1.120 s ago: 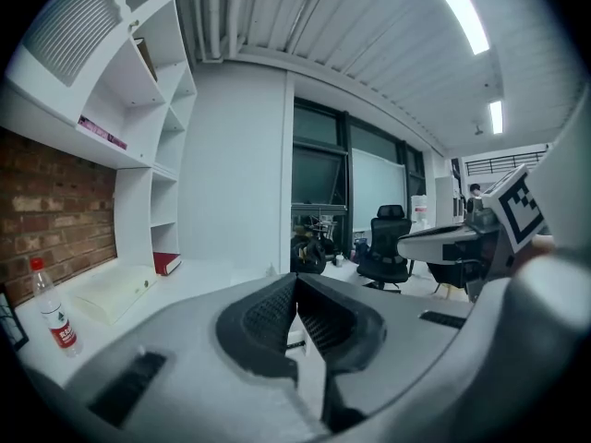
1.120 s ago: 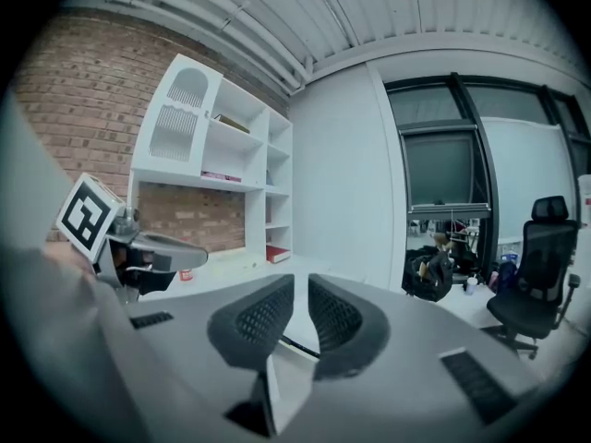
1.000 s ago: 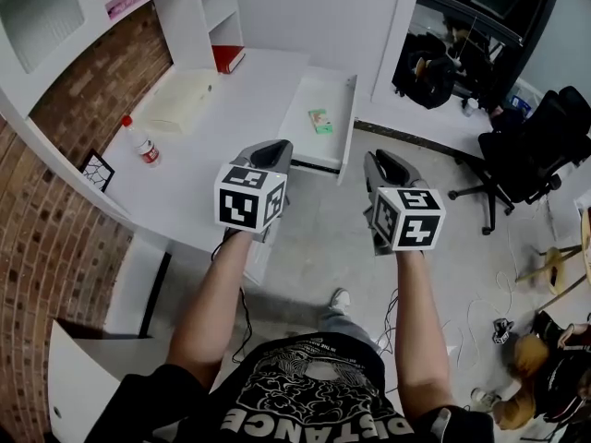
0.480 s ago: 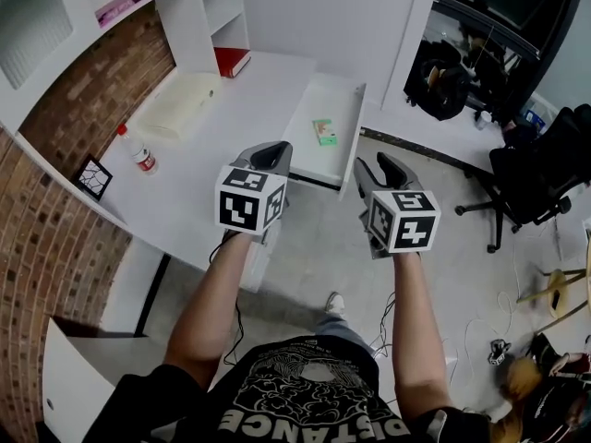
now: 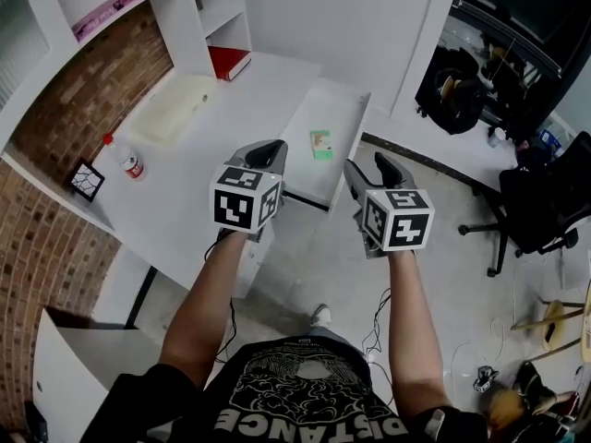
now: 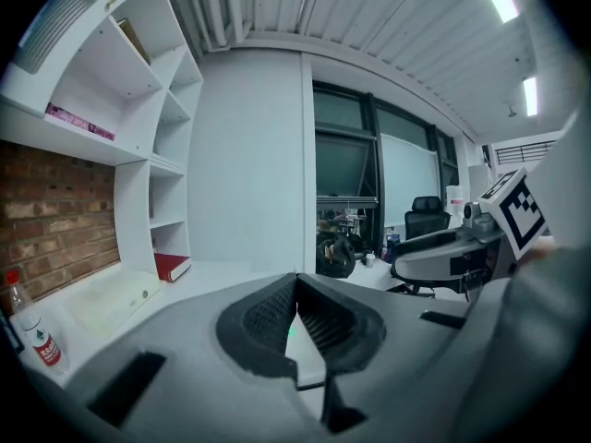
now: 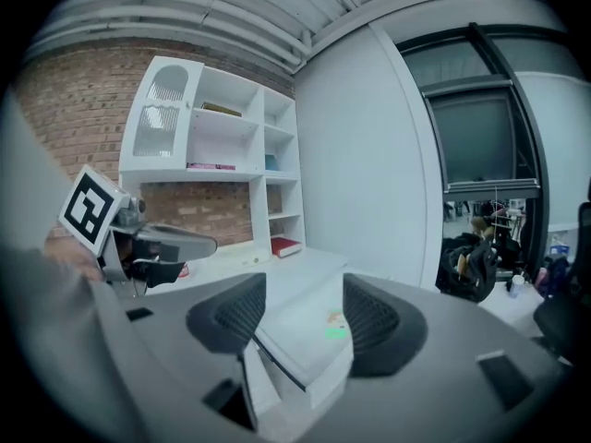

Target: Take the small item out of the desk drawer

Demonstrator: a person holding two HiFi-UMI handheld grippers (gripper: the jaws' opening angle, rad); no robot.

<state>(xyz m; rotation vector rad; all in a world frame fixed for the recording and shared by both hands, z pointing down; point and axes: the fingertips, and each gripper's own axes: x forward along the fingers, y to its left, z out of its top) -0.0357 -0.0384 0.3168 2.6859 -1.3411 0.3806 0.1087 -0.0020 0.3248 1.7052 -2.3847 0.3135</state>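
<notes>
The white desk drawer stands pulled out from the desk, with a small green item lying flat inside it. My left gripper hovers over the desk's front edge, just left of the drawer, jaws shut on nothing. My right gripper hangs over the floor just right of the drawer's front; its jaws are opening and nothing is between them. In the right gripper view the drawer and the green item show through the gap of the right gripper. The left gripper has its pads meeting at the tips.
On the desk lie a clear bottle with a red cap, a cream tray, a red book and a small framed picture. White shelves rise behind. An office chair and a black bag stand to the right.
The right gripper's jaws have spread apart. Both grippers have edged forward, closer to the drawer's front; the left gripper stays shut.
</notes>
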